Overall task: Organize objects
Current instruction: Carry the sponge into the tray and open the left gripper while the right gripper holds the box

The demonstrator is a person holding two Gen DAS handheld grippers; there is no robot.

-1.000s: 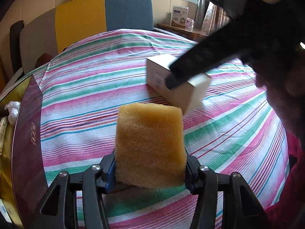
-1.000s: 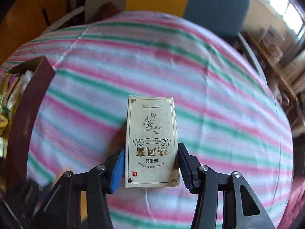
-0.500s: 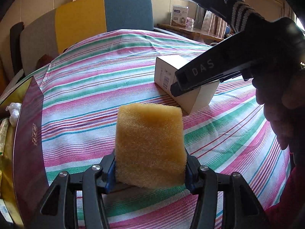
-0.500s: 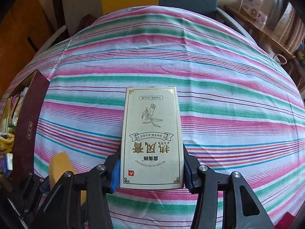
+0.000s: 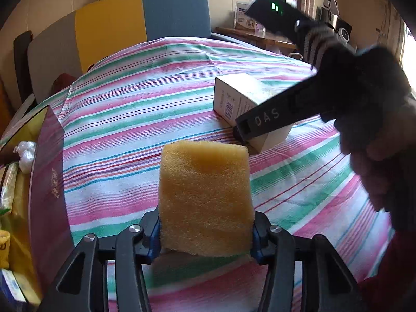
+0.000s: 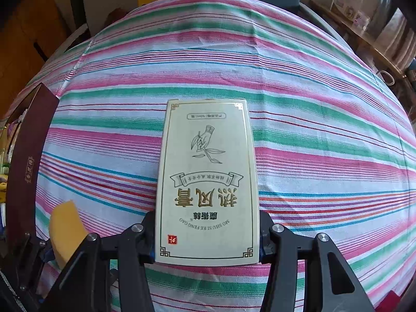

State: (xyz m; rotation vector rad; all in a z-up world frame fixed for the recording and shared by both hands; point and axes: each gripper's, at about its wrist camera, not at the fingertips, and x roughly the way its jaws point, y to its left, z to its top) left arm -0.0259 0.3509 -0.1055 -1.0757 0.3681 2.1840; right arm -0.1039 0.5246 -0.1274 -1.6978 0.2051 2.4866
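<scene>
The left gripper [image 5: 205, 234] held a yellow sponge [image 5: 205, 202] upright between its jaws, which were closing and squeezing the foam above the striped tablecloth [image 5: 130, 119]. To its right, the right gripper [image 6: 208, 236] clamped a cream box [image 6: 208, 182] partway open, the box jutting forward past the fingertips. A dark red box [image 5: 49, 182] with clutter sat left of both grippers

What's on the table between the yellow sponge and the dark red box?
Nothing: only bare striped tablecloth separates the sponge from the dark red box, in the left wrist view.
</scene>
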